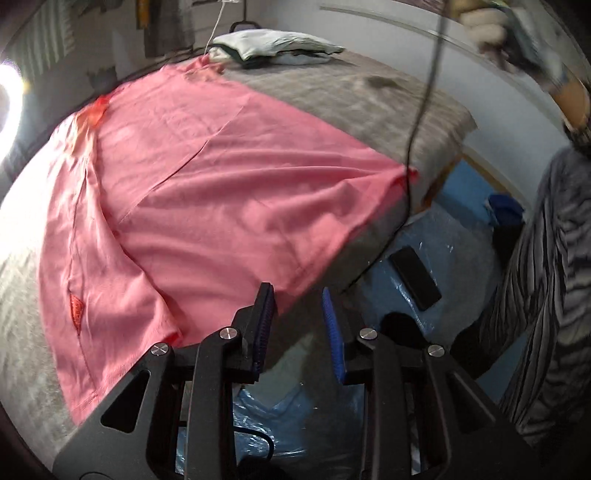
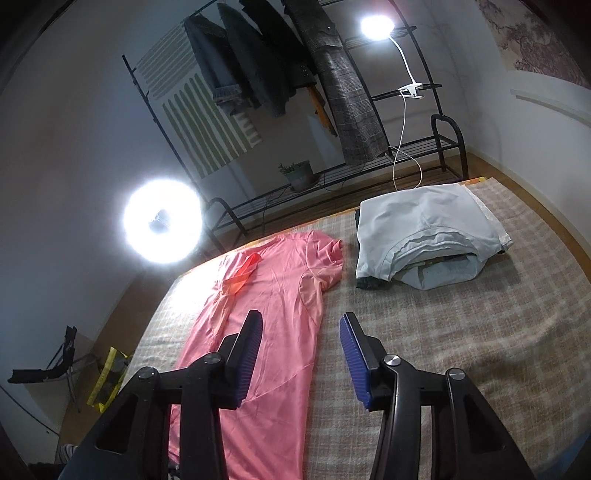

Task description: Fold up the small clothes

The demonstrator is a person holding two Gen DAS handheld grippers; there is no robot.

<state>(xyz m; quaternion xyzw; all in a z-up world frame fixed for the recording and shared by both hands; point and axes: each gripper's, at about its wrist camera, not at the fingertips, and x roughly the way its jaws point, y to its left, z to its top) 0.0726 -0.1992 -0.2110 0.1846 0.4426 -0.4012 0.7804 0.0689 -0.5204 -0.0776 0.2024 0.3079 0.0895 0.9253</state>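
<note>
My left gripper (image 1: 299, 325) is released: its jaws stand a little apart, nothing between the blue pads (image 1: 332, 328), and it hangs just off the near edge of the pink T-shirt (image 1: 207, 177). My right gripper (image 2: 299, 354) is likewise released, jaws parted wider, empty, with the left pad over the shirt's side edge and the right pad over bare blanket.

The pink T-shirt lies spread flat on the bed's checked blanket (image 2: 461, 332), wrinkled, one short sleeve (image 2: 328, 258) toward the folded pile. In the right wrist view an orange patch (image 2: 245, 273) shows near its collar end.

Beside the shirt, apart from it, sits a stack of folded pale clothes (image 2: 424, 229) on the blanket.

Beyond the bed: a black metal rack (image 2: 406, 147) with hanging dark garments (image 2: 258, 66), a small potted plant (image 2: 299, 173), a clip lamp (image 2: 376, 26) and a ring light (image 2: 162, 221), both lit.

In the left wrist view a dark phone (image 1: 415, 277) lies on blue plastic sheeting (image 1: 443, 258) below the bed edge, and a striped sleeve (image 1: 546, 295) fills the right margin.
</note>
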